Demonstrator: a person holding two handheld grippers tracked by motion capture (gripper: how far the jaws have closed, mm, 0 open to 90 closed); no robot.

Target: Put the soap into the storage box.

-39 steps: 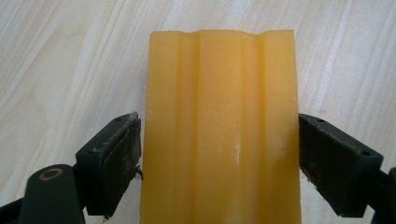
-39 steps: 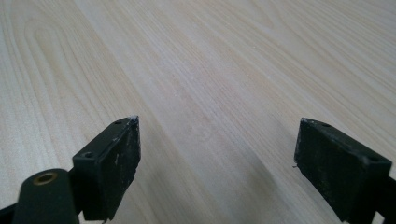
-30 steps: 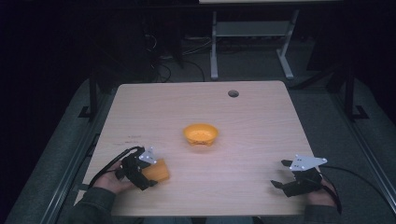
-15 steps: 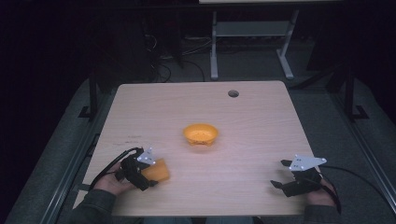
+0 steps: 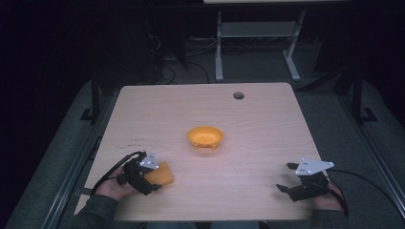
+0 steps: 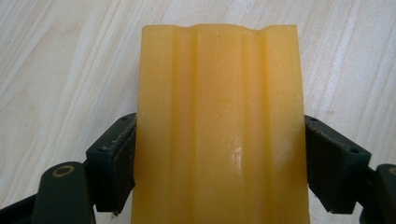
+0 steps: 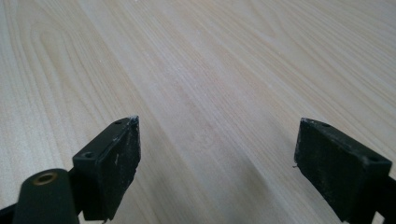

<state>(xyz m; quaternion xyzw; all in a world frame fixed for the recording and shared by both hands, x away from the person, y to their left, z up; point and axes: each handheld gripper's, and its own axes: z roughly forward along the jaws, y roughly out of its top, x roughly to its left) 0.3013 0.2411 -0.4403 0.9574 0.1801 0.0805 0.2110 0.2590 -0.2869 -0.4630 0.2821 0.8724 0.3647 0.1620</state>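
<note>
A pale wood-grain table fills the middle of the high view, lit from above while everything around it sinks into darkness. A round cable hole sits near its far edge, toward 1 o'clock. Grey carpet floor surrounds it. At 12 o'clock stands a white metal desk frame, with dark cables tangled on the floor at 11 o'clock.
</note>
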